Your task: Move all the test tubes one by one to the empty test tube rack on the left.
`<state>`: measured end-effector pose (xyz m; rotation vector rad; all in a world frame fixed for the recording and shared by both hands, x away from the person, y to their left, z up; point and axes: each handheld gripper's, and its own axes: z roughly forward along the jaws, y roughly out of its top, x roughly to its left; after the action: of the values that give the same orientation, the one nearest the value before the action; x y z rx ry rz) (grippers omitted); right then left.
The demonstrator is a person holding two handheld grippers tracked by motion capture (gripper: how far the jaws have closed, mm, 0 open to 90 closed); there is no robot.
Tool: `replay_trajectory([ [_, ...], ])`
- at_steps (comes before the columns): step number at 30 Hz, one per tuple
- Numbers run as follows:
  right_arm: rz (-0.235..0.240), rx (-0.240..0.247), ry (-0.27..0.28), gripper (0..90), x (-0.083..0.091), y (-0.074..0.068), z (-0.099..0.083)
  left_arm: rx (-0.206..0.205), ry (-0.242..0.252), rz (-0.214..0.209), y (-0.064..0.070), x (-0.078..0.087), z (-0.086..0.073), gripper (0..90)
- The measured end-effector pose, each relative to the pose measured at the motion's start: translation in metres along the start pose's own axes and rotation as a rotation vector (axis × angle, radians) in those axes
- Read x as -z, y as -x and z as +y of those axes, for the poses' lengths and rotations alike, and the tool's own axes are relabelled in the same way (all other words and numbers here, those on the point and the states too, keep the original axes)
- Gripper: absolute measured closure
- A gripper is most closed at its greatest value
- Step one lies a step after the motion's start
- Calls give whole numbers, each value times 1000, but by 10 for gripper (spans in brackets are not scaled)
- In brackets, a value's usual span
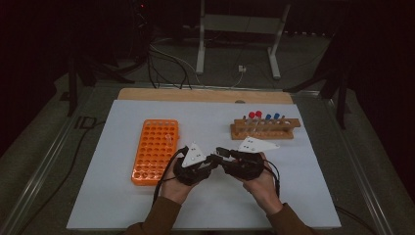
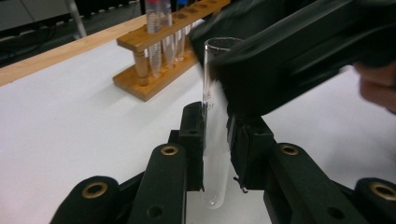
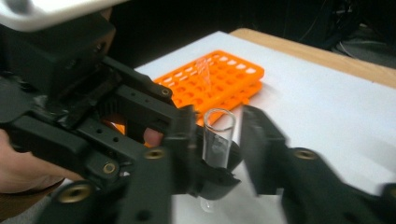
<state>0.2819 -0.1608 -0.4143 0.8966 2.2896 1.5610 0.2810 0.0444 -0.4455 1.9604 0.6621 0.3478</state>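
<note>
- A clear glass test tube is being held upright between the jaws of the left gripper, clamped at mid-length, its open mouth up and rounded end down above the white tabletop.
- The right gripper is being brought around the tube's upper part; its jaws are standing apart on either side, not yet touching the glass.
- The tube's long axis is being kept vertical, between both hands.
- An orange rack, to the left, is carrying one clear tube; a wooden rack, farther right, is carrying red- and blue-capped tubes.
</note>
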Motion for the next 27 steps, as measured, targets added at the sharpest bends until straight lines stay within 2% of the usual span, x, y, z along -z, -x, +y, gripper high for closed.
replay_trajectory([
  [3,-4,-10,23,459,5,4,0,10,4,12,-4,3,0,764],
  [6,-35,-9,33,318,9,6,-1,18,10,24,-6,5,-1,764],
  [11,-86,-4,37,171,13,11,-5,26,13,40,-11,9,-1,764],
  [17,-137,3,41,89,20,23,-12,44,21,57,-17,14,-3,765],
  [21,-162,-13,36,35,25,32,-18,53,24,66,-20,18,-4,765],
  [27,-204,-36,54,12,34,41,-23,65,26,86,-26,24,-6,765],
])
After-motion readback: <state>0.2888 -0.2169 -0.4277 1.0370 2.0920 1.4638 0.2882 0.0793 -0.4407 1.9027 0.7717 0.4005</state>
